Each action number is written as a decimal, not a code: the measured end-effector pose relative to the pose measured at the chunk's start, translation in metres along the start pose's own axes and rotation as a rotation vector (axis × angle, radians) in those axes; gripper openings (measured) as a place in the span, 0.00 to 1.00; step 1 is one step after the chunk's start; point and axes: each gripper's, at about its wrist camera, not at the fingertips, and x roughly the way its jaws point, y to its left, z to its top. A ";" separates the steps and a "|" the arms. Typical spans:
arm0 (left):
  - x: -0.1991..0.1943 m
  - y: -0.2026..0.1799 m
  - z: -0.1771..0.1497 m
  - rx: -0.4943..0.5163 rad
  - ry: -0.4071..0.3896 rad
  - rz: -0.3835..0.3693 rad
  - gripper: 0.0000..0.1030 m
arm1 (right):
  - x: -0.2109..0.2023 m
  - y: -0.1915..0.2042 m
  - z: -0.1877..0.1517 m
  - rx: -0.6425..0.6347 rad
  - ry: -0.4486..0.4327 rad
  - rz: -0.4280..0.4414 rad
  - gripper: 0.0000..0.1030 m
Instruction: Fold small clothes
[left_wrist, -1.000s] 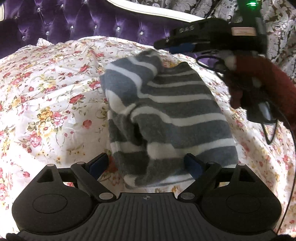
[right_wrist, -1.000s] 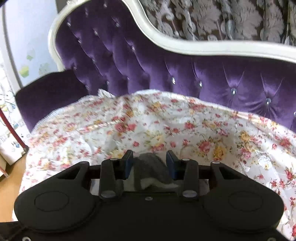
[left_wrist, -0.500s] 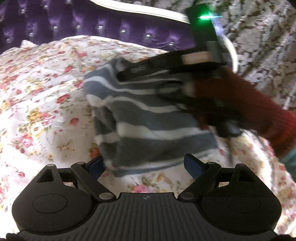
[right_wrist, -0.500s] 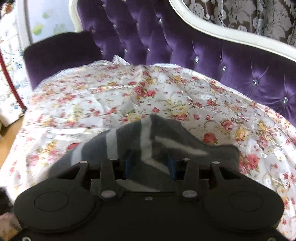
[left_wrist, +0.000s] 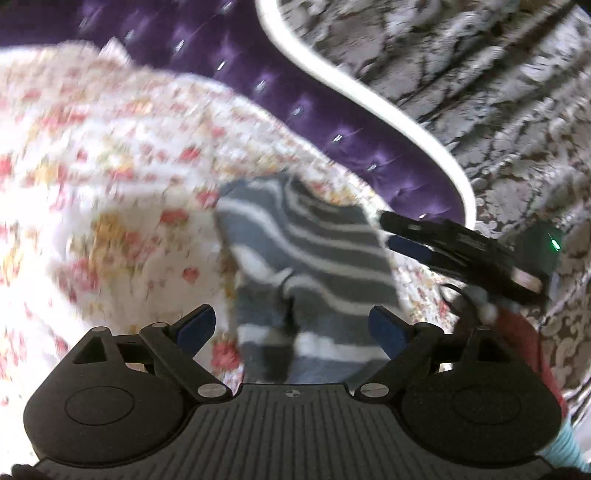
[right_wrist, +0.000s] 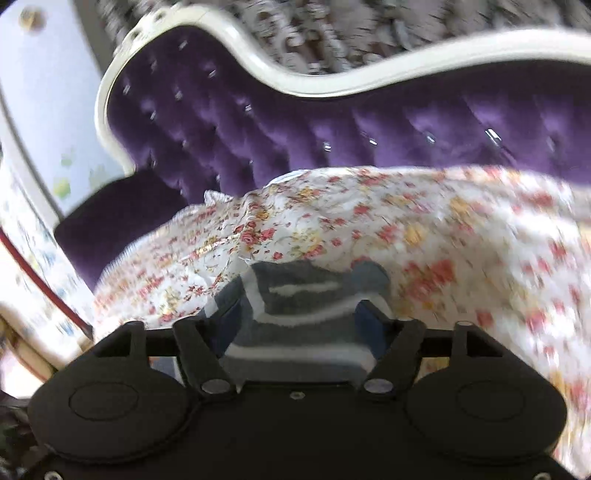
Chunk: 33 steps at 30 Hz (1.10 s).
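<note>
A grey sock-like garment with white stripes lies folded on the floral sheet. My left gripper is open, and the garment's near end lies between its blue pads without being pressed. My right gripper sits at the garment's right edge, held by a hand in a red sleeve. In the right wrist view the garment fills the gap of the right gripper, whose jaws are opening; the pads stand off the cloth. Both views are blurred by motion.
The floral sheet covers a purple tufted sofa with a curved white frame. A grey patterned curtain hangs behind. A purple armrest bounds the sheet at the left of the right wrist view.
The right gripper carried the garment's far end over and down, then widened its jaws and drew back to the garment's right edge. The left wrist view shifted and rolled; its jaws stayed wide.
</note>
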 end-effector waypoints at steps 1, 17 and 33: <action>0.003 0.002 -0.002 -0.011 0.018 -0.002 0.88 | -0.004 -0.007 -0.004 0.029 0.004 0.009 0.72; 0.041 -0.011 -0.013 -0.018 0.087 -0.079 0.88 | 0.015 -0.036 -0.041 0.164 0.070 0.153 0.75; 0.045 -0.018 -0.007 0.038 0.051 -0.092 0.29 | 0.004 -0.028 -0.039 0.146 0.074 0.083 0.40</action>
